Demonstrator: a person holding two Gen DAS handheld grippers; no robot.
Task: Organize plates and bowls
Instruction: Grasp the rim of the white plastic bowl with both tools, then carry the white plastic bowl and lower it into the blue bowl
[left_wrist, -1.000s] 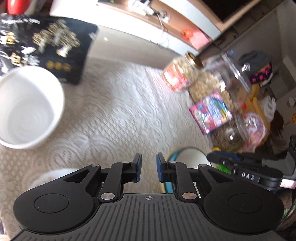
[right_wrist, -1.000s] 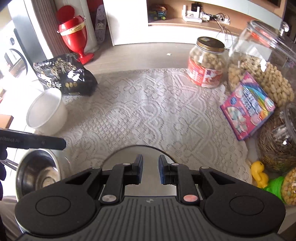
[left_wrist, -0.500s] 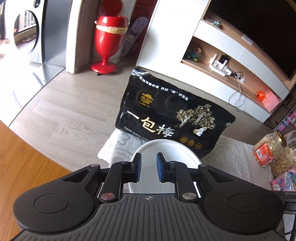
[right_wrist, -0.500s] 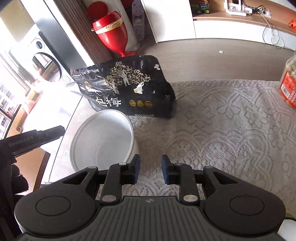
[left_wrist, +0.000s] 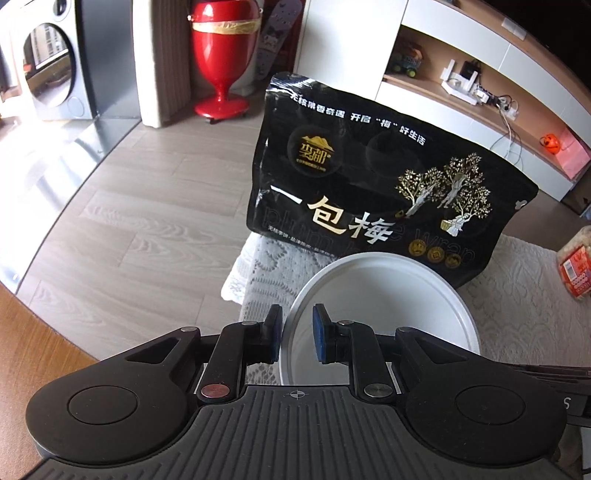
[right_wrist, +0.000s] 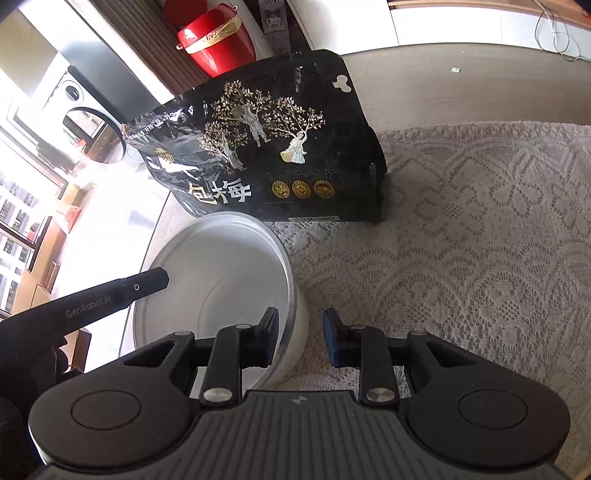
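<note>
While both cameras look down at one corner, the bench (right_wrist: 480, 229) fills most of the right wrist view, covered with a white lace cloth (right_wrist: 461, 258). At the far edge of this cloth stands a big black snack bag (left_wrist: 369, 177) with gold trees and white characters printed on it; it is upright, leaning a little backward. Just in front of the bag, nearly touching its lower edge, sits the white bowl (left_wrist: 388, 295), deep and with nothing visible inside, close to the left edge of the bench.

Beyond the bench there is a wooden floor (left_wrist: 129, 221), and on it a red vase (left_wrist: 221, 55) with a gold band. At the right border of the left wrist view a jar with a red label (left_wrist: 576, 266) is partly visible on the cloth.

At the bowl's left rim is the left gripper (left_wrist: 297, 338); its jaws are apart, one blue pad outside the wall and one inside, and I cannot tell if they press the rim. At the right rim is the right gripper (right_wrist: 300, 341), also with jaws apart, one finger inside the bowl and the other outside over the cloth, not touching the wall.
</note>
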